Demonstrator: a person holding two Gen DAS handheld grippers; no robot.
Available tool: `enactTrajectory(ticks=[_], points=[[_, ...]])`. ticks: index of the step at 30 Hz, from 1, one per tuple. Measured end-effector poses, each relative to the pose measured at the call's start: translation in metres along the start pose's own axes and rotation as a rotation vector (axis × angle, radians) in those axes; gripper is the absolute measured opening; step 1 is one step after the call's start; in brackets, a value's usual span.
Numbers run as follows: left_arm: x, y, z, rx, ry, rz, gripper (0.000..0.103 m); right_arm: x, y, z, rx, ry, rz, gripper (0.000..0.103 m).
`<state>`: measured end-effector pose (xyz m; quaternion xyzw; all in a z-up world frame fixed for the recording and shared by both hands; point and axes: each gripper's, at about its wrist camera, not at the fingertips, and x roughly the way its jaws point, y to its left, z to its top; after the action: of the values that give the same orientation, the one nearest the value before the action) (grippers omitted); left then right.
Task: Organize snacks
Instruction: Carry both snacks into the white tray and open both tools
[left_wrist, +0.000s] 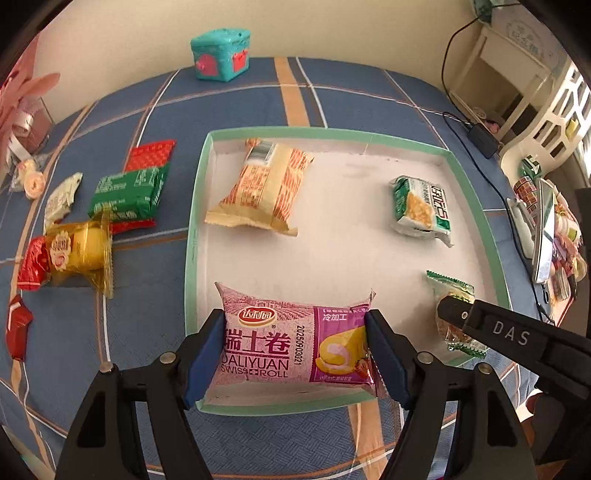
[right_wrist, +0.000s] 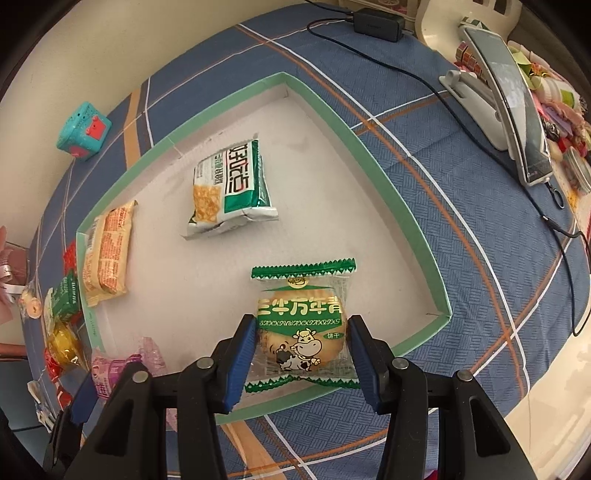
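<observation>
My left gripper (left_wrist: 293, 332) is shut on a pink Swiss roll packet (left_wrist: 273, 343), its blue pads pressing both ends, over the near left corner of the green-rimmed white tray (left_wrist: 325, 132). My right gripper (right_wrist: 302, 332) is shut on a clear biscuit packet (right_wrist: 303, 317) with green trim and a cow, over the tray's (right_wrist: 402, 210) near right part. In the tray lie an orange-and-cream packet (left_wrist: 262, 188) and a green-and-white packet (left_wrist: 421, 206). The right wrist view catches the pink packet (right_wrist: 110, 369) at lower left.
Loose snacks lie left of the tray on the blue plaid cloth: a green packet (left_wrist: 129, 195), a yellow cake packet (left_wrist: 81, 251) and red packets. A teal box (left_wrist: 221, 55) stands at the back. A phone on a stand (right_wrist: 513, 103) and a charger with its cable (right_wrist: 376, 20) are on the right.
</observation>
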<state>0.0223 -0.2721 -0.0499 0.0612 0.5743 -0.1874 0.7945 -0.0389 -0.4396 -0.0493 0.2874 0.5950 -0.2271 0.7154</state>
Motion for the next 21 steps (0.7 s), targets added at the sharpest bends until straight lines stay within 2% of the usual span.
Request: enactTrajectory(ticks=[5, 12, 21], points=[[-0.001, 0.000, 0.001, 0.004, 0.013, 0.006, 0.080, 0.000, 0.003, -0.002, -0.005, 0.001, -0.009, 0.058], [-0.016, 0.002, 0.003, 0.010, -0.011, 0.001, 0.085, -0.011, 0.016, -0.002, -0.033, -0.037, -0.015, 0.066], [-0.034, 0.045, 0.007, -0.098, -0.038, 0.072, 0.085, -0.024, 0.013, -0.002, -0.037, -0.072, -0.023, 0.066]])
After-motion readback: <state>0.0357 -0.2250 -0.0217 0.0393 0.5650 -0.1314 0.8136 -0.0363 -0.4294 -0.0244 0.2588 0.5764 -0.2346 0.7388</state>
